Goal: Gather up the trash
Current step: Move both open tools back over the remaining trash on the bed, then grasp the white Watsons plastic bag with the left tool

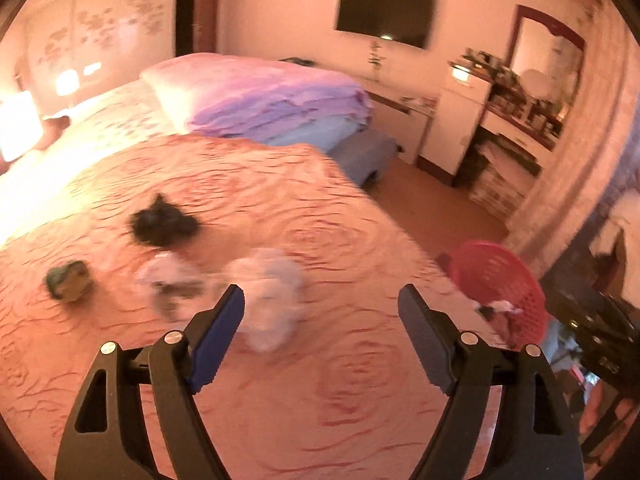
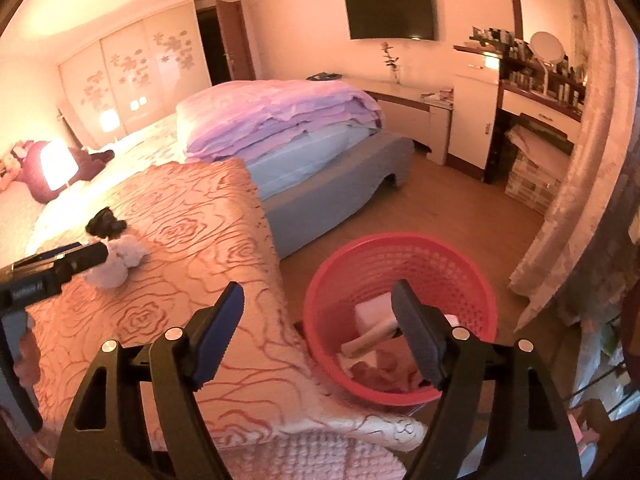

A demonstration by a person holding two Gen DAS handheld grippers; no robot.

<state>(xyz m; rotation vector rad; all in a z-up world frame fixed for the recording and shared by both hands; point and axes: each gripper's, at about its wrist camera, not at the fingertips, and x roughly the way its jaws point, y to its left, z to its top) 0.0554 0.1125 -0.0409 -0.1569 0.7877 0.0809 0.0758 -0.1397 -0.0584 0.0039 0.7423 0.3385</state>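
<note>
On the orange rose-patterned bedspread (image 1: pixel 328 240) lie a white crumpled tissue (image 1: pixel 272 300), a second pale scrap (image 1: pixel 168 276), a black crumpled piece (image 1: pixel 164 224) and a small greenish wad (image 1: pixel 68 280); all are blurred. My left gripper (image 1: pixel 322 308) is open and empty, just short of the white tissue. The red mesh basket (image 2: pixel 400 312) stands on the floor beside the bed with trash inside. My right gripper (image 2: pixel 318 304) is open and empty above the bed edge and basket rim. The left gripper (image 2: pixel 94 254) shows beside the tissue (image 2: pixel 116 260) and black piece (image 2: pixel 105 224) in the right wrist view.
A folded purple quilt (image 2: pixel 280 120) lies on the grey bed beyond. A white cabinet and dresser (image 2: pixel 476 120) line the far wall under a TV (image 2: pixel 390 10). Wood floor (image 2: pixel 440 204) lies between. The basket also shows in the left wrist view (image 1: pixel 500 280).
</note>
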